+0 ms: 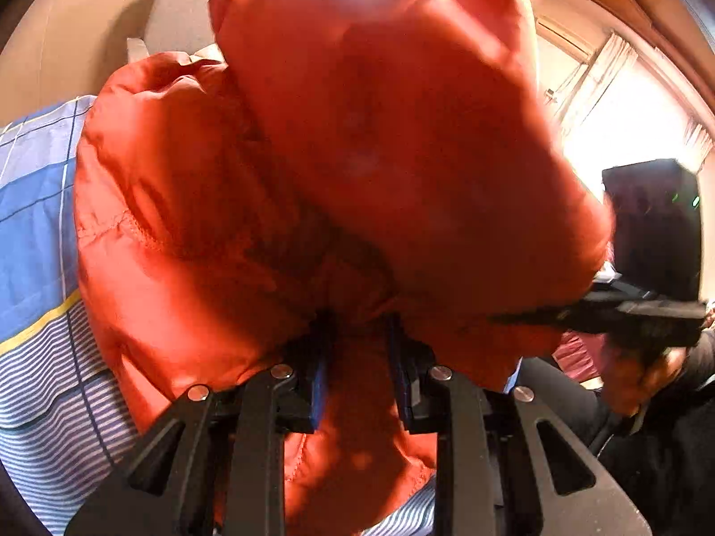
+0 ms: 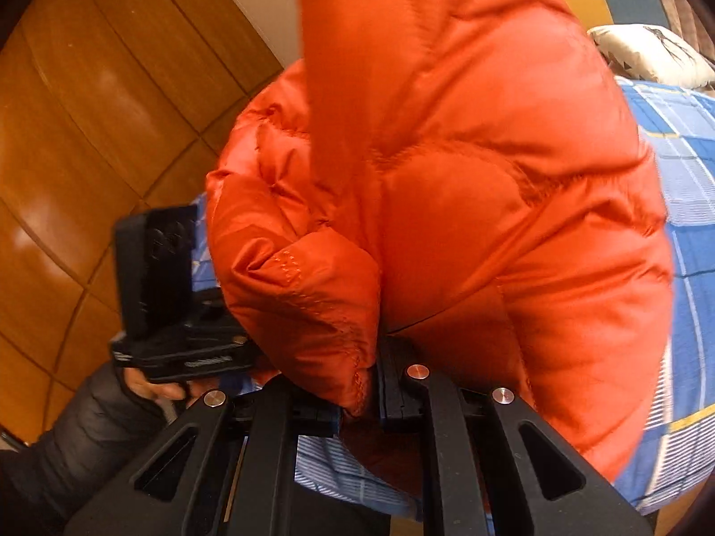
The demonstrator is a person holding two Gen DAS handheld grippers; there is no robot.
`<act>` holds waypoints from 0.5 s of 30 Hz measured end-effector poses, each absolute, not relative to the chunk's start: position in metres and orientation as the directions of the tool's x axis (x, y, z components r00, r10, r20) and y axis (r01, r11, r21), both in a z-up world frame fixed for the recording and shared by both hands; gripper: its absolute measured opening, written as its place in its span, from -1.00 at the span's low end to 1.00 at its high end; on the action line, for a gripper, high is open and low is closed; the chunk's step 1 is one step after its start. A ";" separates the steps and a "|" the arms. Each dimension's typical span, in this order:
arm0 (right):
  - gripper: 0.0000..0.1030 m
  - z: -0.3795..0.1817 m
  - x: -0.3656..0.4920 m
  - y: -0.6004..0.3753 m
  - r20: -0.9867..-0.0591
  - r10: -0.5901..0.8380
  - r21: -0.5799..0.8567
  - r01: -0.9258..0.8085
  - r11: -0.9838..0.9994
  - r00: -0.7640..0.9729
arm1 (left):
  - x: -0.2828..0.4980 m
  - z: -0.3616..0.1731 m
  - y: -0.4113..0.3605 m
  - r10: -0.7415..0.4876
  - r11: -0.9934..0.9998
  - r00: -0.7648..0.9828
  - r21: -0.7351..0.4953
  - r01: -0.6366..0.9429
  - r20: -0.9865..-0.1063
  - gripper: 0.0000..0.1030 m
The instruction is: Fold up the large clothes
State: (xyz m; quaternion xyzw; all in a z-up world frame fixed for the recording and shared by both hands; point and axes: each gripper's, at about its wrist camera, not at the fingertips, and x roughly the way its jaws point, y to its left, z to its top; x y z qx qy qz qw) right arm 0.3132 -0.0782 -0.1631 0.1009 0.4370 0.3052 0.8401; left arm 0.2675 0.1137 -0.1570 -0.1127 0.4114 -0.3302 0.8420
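My left gripper (image 1: 359, 375) sits at the bottom centre of the left wrist view, its blue-padded fingers (image 1: 319, 384) closed to a narrow gap on a bunched fold of the orange puffer jacket (image 1: 357, 156). The jacket billows up and fills most of that frame, above the blue checked bedsheet (image 1: 35, 232) at the left edge. In the right wrist view my right gripper (image 2: 362, 397) is pinched almost fully together on a stitched jacket edge, low centre. The jacket (image 2: 469, 201) hangs over the bedsheet (image 2: 688, 178), which runs down the right side. A white pillow (image 2: 648, 53) lies upper right, wooden floor (image 2: 67, 134) at left.
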 end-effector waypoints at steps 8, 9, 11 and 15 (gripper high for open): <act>-0.79 -0.168 0.303 -0.076 -0.663 0.594 0.420 -0.430 0.799 0.457 | 0.244 -0.119 0.152 -0.683 0.730 0.508 -0.500 0.466 -0.525 -0.49; -0.79 -0.168 0.302 -0.077 -0.662 0.592 0.416 -0.431 0.800 0.459 | 0.239 -0.112 0.161 -0.696 0.716 0.527 -0.523 0.463 -0.487 -0.48; -0.79 -0.168 0.294 -0.076 -0.662 0.589 0.406 -0.438 0.802 0.464 | 0.236 -0.101 0.170 -0.711 0.697 0.544 -0.547 0.464 -0.445 -0.41; -0.79 -0.173 0.285 -0.065 -0.664 0.579 0.388 -0.444 0.808 0.473 | 0.232 -0.082 0.163 -0.760 0.643 0.522 -0.561 0.521 -0.387 -0.31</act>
